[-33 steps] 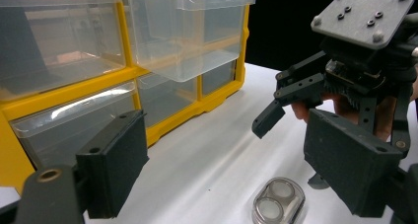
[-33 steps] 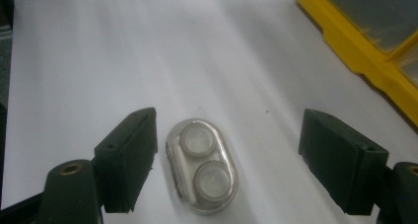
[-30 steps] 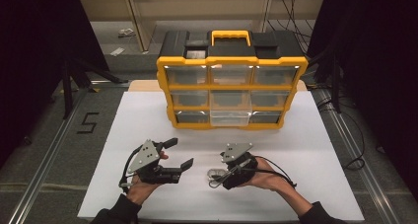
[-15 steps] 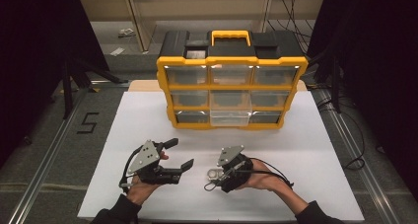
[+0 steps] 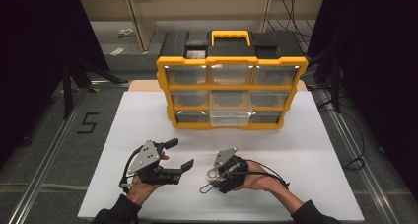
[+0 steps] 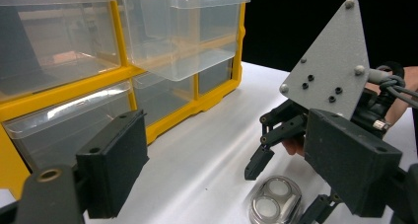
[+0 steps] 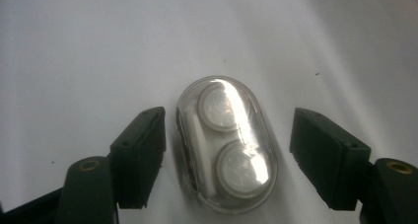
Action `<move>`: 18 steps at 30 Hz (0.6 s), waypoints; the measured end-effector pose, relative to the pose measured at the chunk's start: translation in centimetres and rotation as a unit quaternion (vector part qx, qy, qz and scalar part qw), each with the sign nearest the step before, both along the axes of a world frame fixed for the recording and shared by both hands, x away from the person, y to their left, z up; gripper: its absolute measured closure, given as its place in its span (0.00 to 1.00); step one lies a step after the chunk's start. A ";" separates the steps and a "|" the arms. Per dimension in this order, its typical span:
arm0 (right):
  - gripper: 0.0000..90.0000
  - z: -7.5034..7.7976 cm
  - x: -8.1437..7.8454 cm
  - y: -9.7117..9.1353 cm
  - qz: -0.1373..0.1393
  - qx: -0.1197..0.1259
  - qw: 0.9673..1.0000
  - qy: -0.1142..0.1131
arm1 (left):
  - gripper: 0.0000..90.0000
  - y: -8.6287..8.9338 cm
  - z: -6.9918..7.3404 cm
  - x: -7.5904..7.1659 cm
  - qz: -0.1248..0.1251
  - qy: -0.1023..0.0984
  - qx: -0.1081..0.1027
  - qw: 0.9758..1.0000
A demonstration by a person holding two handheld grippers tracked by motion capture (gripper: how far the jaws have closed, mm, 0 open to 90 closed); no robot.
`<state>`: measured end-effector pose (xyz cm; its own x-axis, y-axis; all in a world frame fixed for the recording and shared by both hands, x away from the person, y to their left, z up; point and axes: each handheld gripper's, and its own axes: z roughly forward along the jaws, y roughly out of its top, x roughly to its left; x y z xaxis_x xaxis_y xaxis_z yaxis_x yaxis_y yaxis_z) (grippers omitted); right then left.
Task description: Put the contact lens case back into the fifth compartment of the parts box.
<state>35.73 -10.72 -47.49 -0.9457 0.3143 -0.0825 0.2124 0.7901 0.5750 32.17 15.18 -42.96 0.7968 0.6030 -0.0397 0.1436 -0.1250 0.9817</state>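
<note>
A small clear oval case (image 7: 226, 145) with two round white discs inside lies flat on the white board. My right gripper (image 7: 231, 135) points down over it with one jaw on each side. The jaws have just been closing, but gaps remain and the pads do not touch the case. From the left gripper view, the case (image 6: 275, 202) sits under the right gripper (image 6: 283, 194) with its grey three-cornered plate. My left gripper (image 5: 181, 153) hovers open and empty just left of the right gripper (image 5: 215, 174).
A yellow and black drawer organizer (image 5: 231, 86) stands at the far edge of the white board (image 5: 296, 150). Its bottom middle clear drawer (image 5: 230, 116) is pulled out and looks empty. Rails and cables run along both sides of the table.
The right gripper has sunk toward the board over the clear case, and its jaws have narrowed around it. The left gripper has stayed where it was.
</note>
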 end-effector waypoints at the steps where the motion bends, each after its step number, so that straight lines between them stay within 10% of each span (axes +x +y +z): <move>1: 0.36 0.0 0.0 0.0 0.001 0.000 1.000 0.001 | 0.18 0.0 0.0 0.0 0.000 0.001 0.000 1.000; 18: 0.49 -0.2 0.2 0.1 0.010 -0.011 1.000 0.009 | 0.18 0.1 -0.1 0.0 0.002 0.002 0.000 1.000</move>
